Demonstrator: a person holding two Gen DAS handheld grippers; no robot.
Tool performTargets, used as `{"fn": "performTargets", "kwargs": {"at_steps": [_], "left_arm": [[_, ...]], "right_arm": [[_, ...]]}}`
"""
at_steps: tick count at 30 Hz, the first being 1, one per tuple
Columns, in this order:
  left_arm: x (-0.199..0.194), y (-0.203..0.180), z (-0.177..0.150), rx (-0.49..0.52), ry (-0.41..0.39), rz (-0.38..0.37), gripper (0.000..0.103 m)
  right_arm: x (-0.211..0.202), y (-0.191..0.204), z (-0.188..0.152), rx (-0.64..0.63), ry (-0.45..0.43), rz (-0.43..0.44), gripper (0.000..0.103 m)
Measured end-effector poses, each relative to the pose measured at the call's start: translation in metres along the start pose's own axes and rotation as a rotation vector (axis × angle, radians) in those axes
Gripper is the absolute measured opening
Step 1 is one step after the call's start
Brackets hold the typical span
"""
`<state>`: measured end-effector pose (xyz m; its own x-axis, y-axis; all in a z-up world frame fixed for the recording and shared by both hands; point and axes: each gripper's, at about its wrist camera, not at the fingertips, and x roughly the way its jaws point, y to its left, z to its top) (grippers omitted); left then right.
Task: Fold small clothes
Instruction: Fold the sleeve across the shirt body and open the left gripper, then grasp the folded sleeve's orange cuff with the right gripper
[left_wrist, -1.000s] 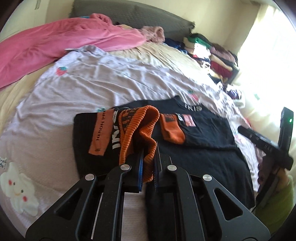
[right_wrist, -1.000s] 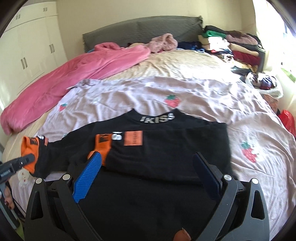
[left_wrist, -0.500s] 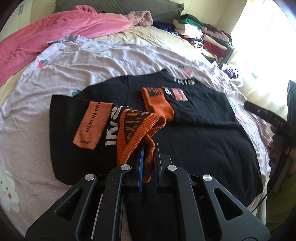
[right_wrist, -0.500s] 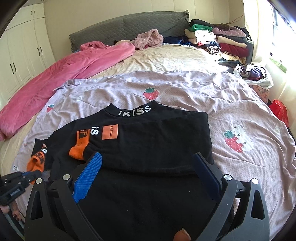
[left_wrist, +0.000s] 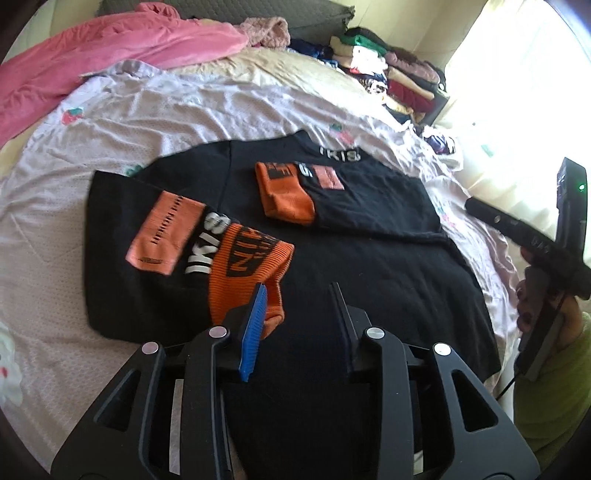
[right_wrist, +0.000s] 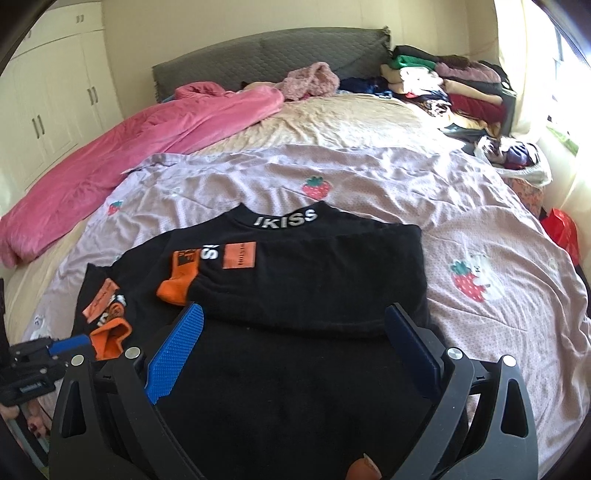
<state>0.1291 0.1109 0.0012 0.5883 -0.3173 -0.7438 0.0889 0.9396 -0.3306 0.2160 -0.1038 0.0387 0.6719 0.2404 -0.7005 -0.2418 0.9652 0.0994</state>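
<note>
A black sweater (left_wrist: 369, 266) with orange cuffs and white IKISS lettering lies flat on the bed; it also shows in the right wrist view (right_wrist: 314, 280). Both sleeves are folded in over the body. The left sleeve's orange cuff (left_wrist: 243, 273) lies on the body, just beside the blue pad of my left gripper (left_wrist: 297, 293), which is open and empty. The right sleeve's orange cuff (left_wrist: 284, 195) lies near the collar. My right gripper (right_wrist: 291, 321) is open and empty above the sweater's lower half.
A lilac strawberry-print sheet (right_wrist: 369, 177) covers the bed. A pink blanket (right_wrist: 147, 129) lies at the far left. A stack of folded clothes (right_wrist: 443, 88) stands at the far right by the grey headboard (right_wrist: 266, 55). A red bag (right_wrist: 563, 229) sits at the right bed edge.
My left gripper has opened and let go of the left sleeve's orange cuff, which now lies on the sweater's body. The right gripper stayed open and pulled back slightly.
</note>
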Motion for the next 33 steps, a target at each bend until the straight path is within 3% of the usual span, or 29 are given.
{"fn": "performTargets", "kwargs": {"at_steps": [11,15,22,33], "left_arm": [[-0.051,0.052,-0.003,-0.095,-0.110,0.156,0.044],[-0.063,0.073,-0.006,-0.125,-0.147,0.245,0.065],[-0.073,0.103,-0.017,-0.158,-0.176,0.339,0.083],[-0.070,0.123,-0.027,-0.187,-0.164,0.336,0.084]], "right_arm": [[0.019,0.072,-0.009,-0.088,0.063,0.144,0.098],[0.030,0.109,-0.021,-0.138,0.114,0.208,0.098],[0.056,0.163,-0.031,-0.140,0.217,0.341,0.098],[0.108,0.182,-0.033,-0.051,0.335,0.344,0.098]]}}
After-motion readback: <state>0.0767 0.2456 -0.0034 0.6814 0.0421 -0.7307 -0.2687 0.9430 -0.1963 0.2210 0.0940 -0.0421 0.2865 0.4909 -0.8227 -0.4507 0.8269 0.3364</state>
